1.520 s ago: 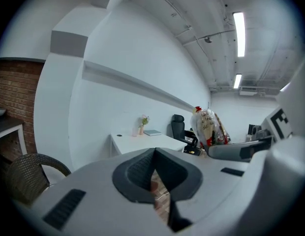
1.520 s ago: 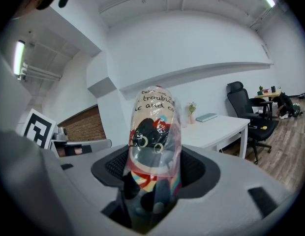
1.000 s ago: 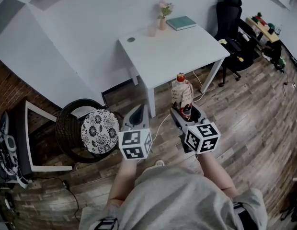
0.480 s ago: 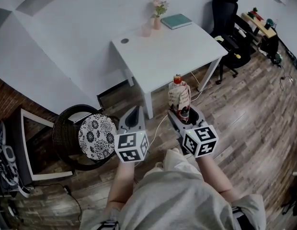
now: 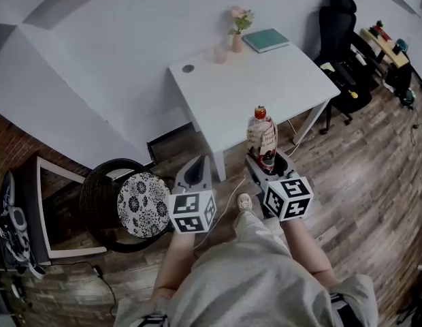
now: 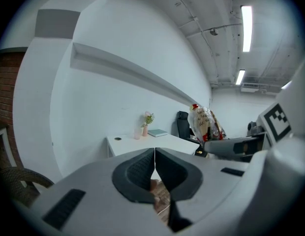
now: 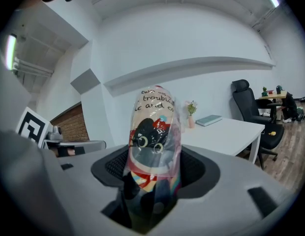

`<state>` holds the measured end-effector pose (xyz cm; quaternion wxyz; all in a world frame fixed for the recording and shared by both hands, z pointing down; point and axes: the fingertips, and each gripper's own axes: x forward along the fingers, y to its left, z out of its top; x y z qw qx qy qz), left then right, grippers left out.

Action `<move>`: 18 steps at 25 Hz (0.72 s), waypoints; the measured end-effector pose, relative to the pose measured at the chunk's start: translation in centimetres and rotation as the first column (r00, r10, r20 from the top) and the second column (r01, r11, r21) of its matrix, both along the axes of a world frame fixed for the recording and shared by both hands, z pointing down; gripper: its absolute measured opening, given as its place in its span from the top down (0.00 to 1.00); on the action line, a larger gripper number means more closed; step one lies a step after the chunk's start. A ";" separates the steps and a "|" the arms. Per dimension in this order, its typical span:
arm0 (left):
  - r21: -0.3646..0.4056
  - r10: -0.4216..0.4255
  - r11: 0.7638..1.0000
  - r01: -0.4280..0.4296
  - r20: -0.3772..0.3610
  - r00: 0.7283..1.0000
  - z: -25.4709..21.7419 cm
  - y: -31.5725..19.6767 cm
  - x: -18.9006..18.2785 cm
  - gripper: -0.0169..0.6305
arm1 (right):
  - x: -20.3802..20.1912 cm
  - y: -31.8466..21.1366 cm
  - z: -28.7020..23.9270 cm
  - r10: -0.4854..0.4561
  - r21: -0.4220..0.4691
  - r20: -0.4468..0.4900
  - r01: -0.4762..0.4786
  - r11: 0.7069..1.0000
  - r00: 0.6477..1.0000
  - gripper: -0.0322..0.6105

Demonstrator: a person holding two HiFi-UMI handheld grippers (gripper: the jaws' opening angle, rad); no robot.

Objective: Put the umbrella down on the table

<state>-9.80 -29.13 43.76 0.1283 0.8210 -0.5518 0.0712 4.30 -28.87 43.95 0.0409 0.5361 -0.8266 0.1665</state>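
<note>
A folded umbrella (image 5: 261,136) in a clear printed sleeve with a red tip stands upright in my right gripper (image 5: 266,161), whose jaws are shut on its lower end. In the right gripper view the umbrella (image 7: 153,151) fills the middle, a black cat face printed on it. My left gripper (image 5: 195,172) is shut and holds nothing; its pads (image 6: 142,170) meet in the left gripper view. The white table (image 5: 265,90) lies just ahead, its near edge past the umbrella's tip. The table (image 6: 137,144) also shows beyond the left jaws.
On the table's far side stand a small vase with flowers (image 5: 238,27), a pink cup (image 5: 220,53) and a teal book (image 5: 265,40). A wicker chair with a patterned cushion (image 5: 143,204) sits left. A black office chair (image 5: 342,39) stands right of the table. A cable runs across the wooden floor.
Both grippers have moved forward toward the white table, the umbrella carried upright in the right one. The table now lies closer to the umbrella's tip.
</note>
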 end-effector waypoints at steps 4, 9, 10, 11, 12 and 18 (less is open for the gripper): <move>-0.004 -0.008 1.000 0.008 0.004 1.000 0.0 -3.6 0.9 0.96 | 0.7 -4.2 0.3 -0.014 -0.005 -0.009 0.014 1.000 1.000 0.53; -0.021 -0.030 0.999 0.030 -0.010 0.999 0.5 -8.0 1.9 0.96 | 1.8 -9.3 1.6 -0.031 -0.040 -0.034 0.030 0.999 0.999 0.53; -0.025 -0.036 0.999 0.036 -0.015 0.999 0.6 -8.7 2.1 0.96 | 2.0 -10.1 1.9 -0.035 -0.048 -0.037 0.033 0.998 0.999 0.53; -0.028 -0.041 0.999 0.041 -0.019 0.999 0.7 -9.4 2.3 0.96 | 2.3 -10.9 2.2 -0.039 -0.056 -0.039 0.037 0.998 0.998 0.53; -0.031 -0.047 0.998 0.046 -0.022 0.999 0.7 -10.1 2.5 0.96 | 2.5 -11.8 2.4 -0.044 -0.062 -0.042 0.041 0.997 0.998 0.53; -0.047 -0.079 0.996 0.077 -0.029 0.996 1.6 -14.3 3.2 0.96 | 3.2 -17.0 4.4 -0.074 -0.098 -0.062 0.067 0.993 0.995 0.53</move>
